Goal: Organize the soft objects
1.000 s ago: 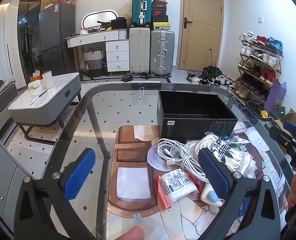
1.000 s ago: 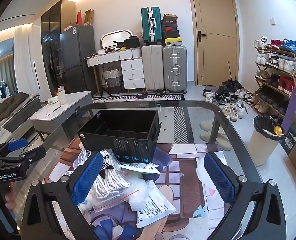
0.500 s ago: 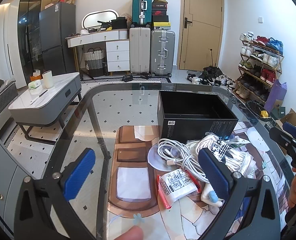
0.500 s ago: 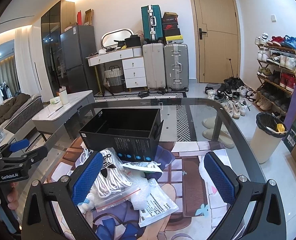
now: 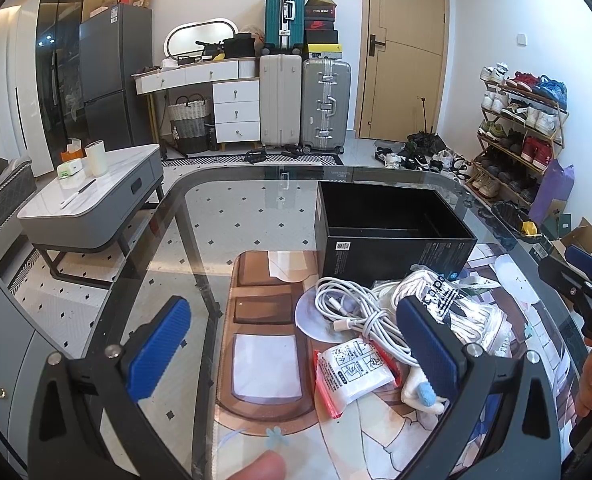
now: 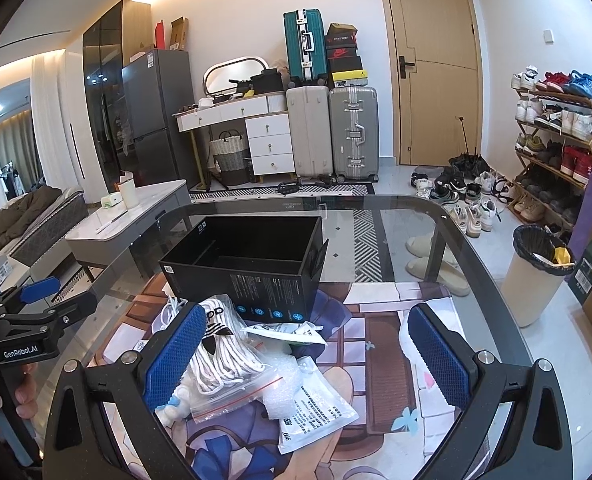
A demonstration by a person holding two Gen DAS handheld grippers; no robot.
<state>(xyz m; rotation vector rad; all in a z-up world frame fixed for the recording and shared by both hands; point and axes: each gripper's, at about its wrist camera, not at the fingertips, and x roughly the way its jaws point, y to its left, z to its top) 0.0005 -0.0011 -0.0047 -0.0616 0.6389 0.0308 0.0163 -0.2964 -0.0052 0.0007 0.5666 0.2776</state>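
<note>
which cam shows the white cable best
The left wrist view: the coiled white cable lies in the open before the black box. In the right wrist view only a sliver shows beside the right gripper's finger pad.

Black claw [image 6: 305, 354] frames, blue ribbed pads [image 6: 174, 356], silver screws

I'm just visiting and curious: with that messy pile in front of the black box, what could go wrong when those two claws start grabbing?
The white cable lies looped against the bagged white cord, so lifting one may drag the other along. The slick plastic packets could slip from the blue pads. The pile sits on a glass table, so a dragged item might slide. Both grippers, left and right, are open and hold nothing.
</note>
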